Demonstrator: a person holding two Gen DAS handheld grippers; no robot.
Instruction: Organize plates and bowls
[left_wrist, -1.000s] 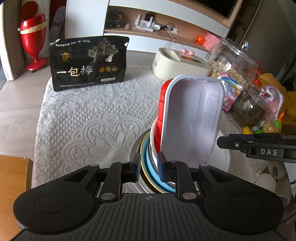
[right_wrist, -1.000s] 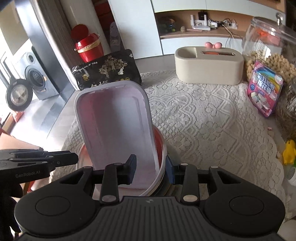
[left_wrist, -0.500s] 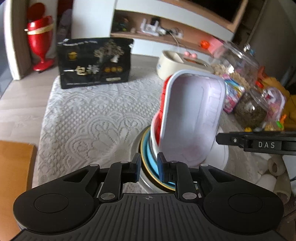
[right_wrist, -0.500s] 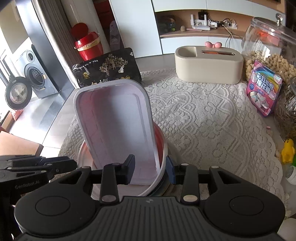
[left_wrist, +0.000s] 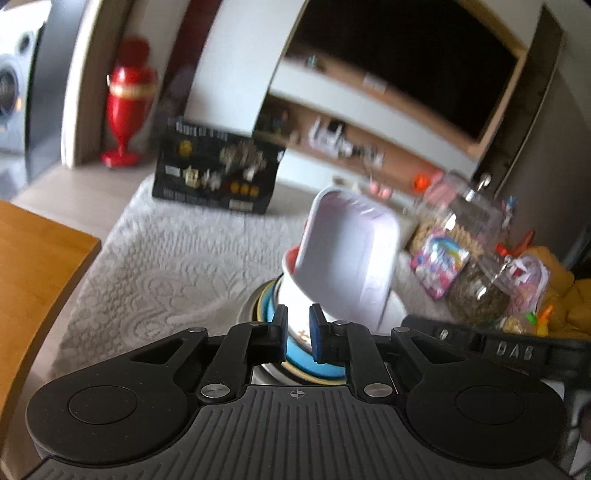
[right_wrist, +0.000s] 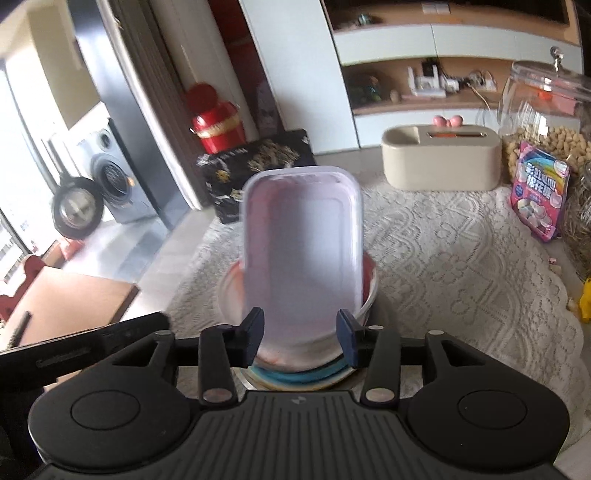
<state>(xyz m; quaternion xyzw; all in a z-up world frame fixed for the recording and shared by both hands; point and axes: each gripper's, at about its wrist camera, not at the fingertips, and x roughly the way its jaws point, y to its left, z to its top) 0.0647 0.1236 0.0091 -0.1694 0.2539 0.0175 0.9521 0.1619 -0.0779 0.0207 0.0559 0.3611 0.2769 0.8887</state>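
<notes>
A: What is hidden or hard to make out?

B: Print on the black snack bag (left_wrist: 218, 173) is blurred. The lower stack of plates (left_wrist: 267, 314) is cut off by the left gripper (left_wrist: 297, 328), whose fingers are seen close together with a narrow gap, nothing held between them.

A: Where is the task's thing?

B: The white rectangular tray (right_wrist: 301, 243) is seen tilted up inside the white bowl (right_wrist: 369, 291), atop the stack on the lace cloth (right_wrist: 461, 266). The right gripper (right_wrist: 301, 334) is spread wide, 1 finger at each side of the tray; contact cannot be told.

A: What surrounds it?

B: A wooden table (left_wrist: 33, 258) left; a beige box (right_wrist: 439, 162) and 1 glass jar (right_wrist: 543, 110) right.
</notes>
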